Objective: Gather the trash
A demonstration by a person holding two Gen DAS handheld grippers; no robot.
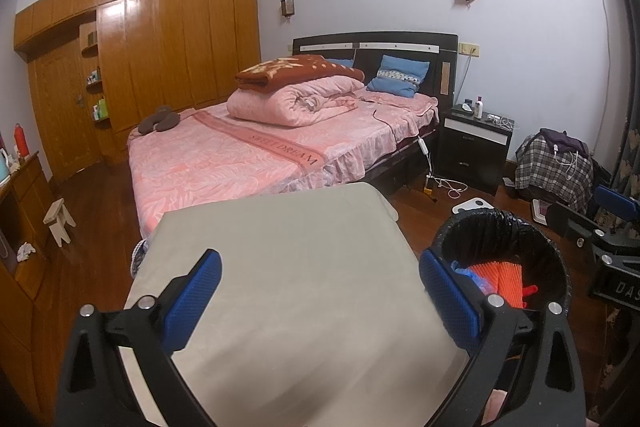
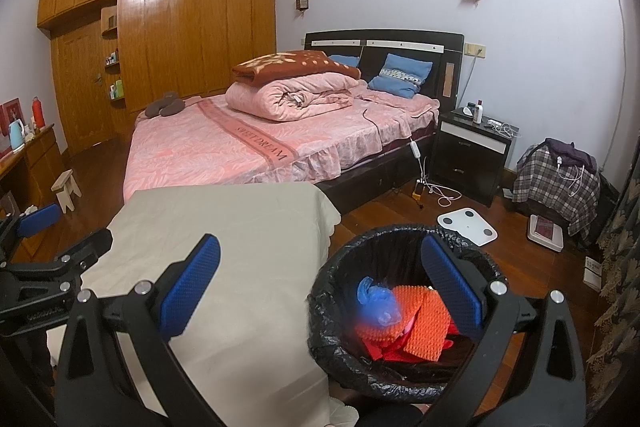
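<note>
Ahead of me a bed carries a folded pink quilt and blue pillow; a black nightstand stands beside it, wooden wardrobe behind.

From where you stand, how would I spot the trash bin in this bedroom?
Start at the pink bed and come toward the beige-covered table at its foot. The bin stands on the wood floor right of that table. It is the only round thing there, lined with a crinkled black bag, with orange and blue trash inside.

Dim indoor light, wardrobe glare, bowed vignetted edges, mild softness.
</note>
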